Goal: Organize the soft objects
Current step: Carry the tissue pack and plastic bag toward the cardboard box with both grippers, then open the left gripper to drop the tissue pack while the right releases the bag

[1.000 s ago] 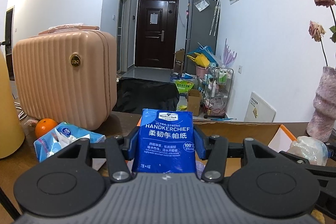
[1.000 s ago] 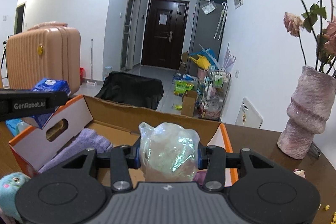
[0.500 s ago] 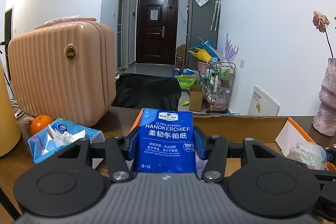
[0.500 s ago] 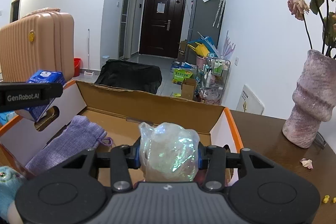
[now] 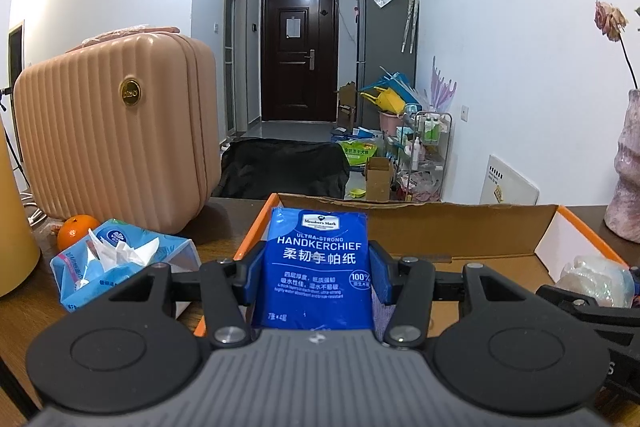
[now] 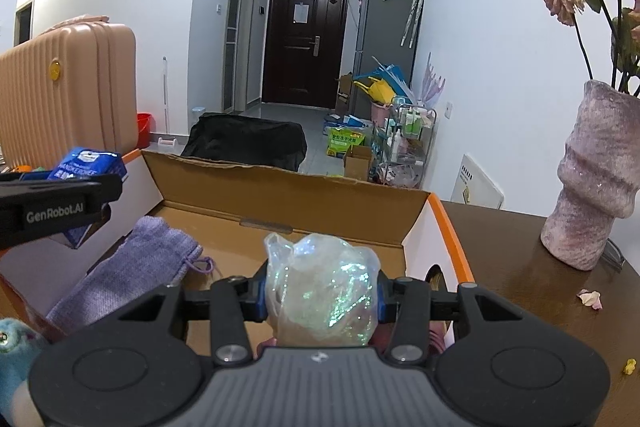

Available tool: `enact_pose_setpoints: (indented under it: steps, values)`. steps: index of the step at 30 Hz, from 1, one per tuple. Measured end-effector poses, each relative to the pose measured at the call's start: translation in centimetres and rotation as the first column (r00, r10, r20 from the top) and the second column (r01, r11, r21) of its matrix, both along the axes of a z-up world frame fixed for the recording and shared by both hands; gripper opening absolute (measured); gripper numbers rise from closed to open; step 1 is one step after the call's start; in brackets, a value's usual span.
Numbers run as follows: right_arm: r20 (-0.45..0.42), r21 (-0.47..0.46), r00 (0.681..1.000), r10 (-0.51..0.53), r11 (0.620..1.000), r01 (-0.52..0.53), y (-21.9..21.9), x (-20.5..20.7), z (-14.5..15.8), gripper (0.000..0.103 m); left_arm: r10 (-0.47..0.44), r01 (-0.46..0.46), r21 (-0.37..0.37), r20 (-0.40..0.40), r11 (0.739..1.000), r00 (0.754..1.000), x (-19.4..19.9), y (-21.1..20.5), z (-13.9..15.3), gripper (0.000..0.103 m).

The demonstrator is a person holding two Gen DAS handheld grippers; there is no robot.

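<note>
Tabletop cardboard box point(image 6: 340, 201) holds a purple pouch point(image 6: 132, 267).

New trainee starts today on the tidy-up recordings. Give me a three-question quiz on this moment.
1. True or false: the left gripper is empty.
2. What does the right gripper hold? A) iridescent bag B) orange C) vase
3. What purple thing lies in the box?

Key:
1. False; it grips the handkerchief pack.
2. A, the iridescent bag.
3. The pouch.
</note>
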State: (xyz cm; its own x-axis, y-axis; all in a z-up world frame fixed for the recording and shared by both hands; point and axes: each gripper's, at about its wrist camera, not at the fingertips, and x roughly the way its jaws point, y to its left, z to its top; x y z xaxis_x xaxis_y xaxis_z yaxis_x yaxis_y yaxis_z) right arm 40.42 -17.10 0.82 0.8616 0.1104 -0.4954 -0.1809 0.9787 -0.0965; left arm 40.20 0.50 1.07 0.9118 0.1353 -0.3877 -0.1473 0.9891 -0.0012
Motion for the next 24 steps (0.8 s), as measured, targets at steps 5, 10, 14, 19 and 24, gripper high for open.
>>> enact_pose_setpoints:
  steps: [5, 10, 14, 19, 24]
  values:
    - [-0.004, -0.007, 1.000, -0.010, 1.000, 0.010, 0.2, 0.0, -0.2, 0.045, 0.003, -0.003, 0.003, -0.018, 1.000, 1.000, 0.3, 0.1, -0.7, 0.053]
    - [-0.002, -0.026, 1.000, -0.022, 0.999, 0.022, 0.6, -0.1, -0.4, 0.045, 0.005, -0.005, -0.013, -0.034, 1.000, 0.999, 0.4, 0.4, -1.1, 0.053]
    - [-0.006, -0.032, 1.000, -0.028, 0.999, 0.028, 0.7, -0.2, -0.5, 0.046, 0.004, -0.004, -0.011, -0.032, 1.000, 0.999, 0.3, 0.4, -1.2, 0.053]
    - [-0.003, -0.035, 1.000, -0.030, 0.999, 0.030, 0.8, -0.3, -0.5, 0.047, 0.004, -0.005, -0.014, -0.027, 1.000, 1.000, 0.2, 0.5, -1.3, 0.053]
    - [-0.001, -0.034, 0.999, -0.034, 0.999, 0.034, 0.7, -0.3, -0.5, 0.052, 0.012, -0.013, -0.026, -0.016, 1.000, 1.000, 0.1, 0.6, -1.1, 0.061]
